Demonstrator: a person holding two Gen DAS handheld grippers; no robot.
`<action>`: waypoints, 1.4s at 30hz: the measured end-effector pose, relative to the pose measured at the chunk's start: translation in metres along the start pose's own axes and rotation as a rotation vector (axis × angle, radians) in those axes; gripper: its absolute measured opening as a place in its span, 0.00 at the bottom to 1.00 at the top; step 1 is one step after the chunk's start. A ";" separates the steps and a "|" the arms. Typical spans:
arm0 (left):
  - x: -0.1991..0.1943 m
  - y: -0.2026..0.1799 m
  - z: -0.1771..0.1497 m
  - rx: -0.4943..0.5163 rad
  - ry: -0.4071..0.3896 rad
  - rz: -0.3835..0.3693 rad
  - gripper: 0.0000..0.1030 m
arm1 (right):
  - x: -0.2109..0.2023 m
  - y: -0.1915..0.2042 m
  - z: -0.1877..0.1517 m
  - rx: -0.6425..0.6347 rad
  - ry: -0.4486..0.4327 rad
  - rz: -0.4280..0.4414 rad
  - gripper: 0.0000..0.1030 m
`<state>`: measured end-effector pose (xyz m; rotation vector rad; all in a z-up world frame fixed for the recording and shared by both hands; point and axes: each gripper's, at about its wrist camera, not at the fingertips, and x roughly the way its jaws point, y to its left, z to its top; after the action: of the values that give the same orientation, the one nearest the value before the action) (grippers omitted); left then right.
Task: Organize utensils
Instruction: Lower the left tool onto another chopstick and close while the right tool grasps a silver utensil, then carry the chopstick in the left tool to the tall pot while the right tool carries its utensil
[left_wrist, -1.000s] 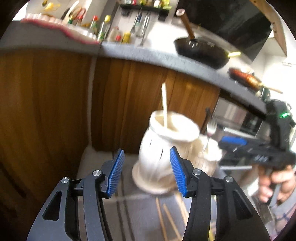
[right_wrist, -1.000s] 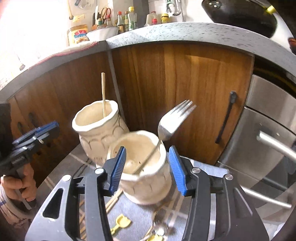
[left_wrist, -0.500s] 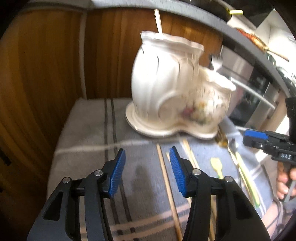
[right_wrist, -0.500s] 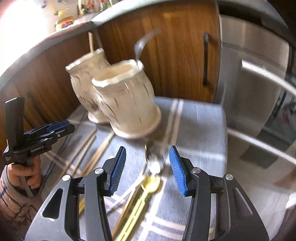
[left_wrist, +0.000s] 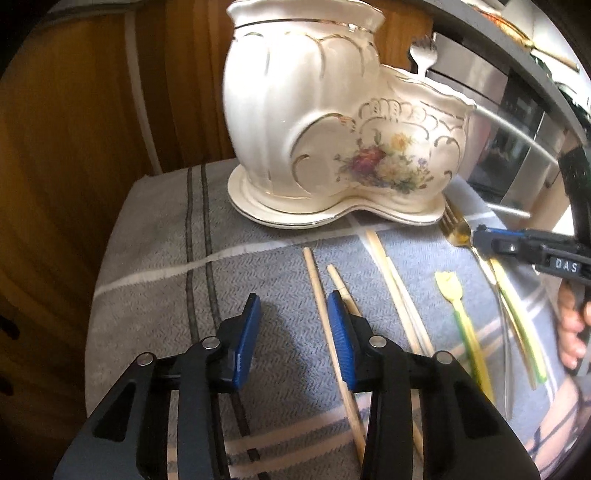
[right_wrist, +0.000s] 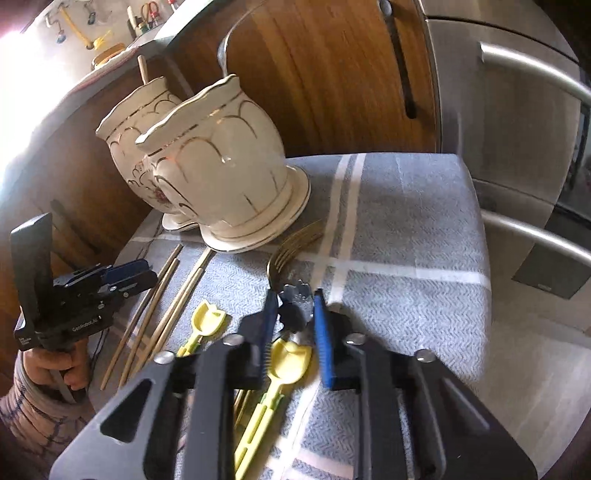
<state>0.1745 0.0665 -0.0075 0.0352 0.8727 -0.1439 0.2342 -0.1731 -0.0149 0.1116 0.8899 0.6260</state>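
Utensils lie scattered on the striped cloth before the cream holder. Left tool, jaws apart and just closing, straddles a wooden chopstick. Right tool has just clamped a dark spoon.

A grey-blue cloth with pale and dark stripes covers the low surface in front of the wooden cabinets. Right of the cabinets stands a steel appliance with long bar handles. Above the cabinets runs a grey counter. Strong daylight washes out the area far left of the cabinets.
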 end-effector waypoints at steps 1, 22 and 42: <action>0.000 -0.002 0.000 0.008 0.003 -0.001 0.32 | 0.000 0.001 0.000 0.000 0.000 0.003 0.06; 0.013 -0.035 0.021 0.090 0.084 0.053 0.07 | -0.038 0.025 0.006 -0.027 -0.089 0.060 0.03; -0.068 -0.007 0.037 -0.060 -0.142 -0.053 0.05 | -0.077 0.060 0.030 -0.146 -0.188 0.031 0.03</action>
<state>0.1588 0.0642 0.0685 -0.0540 0.7361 -0.1675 0.1933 -0.1618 0.0778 0.0516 0.6597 0.6953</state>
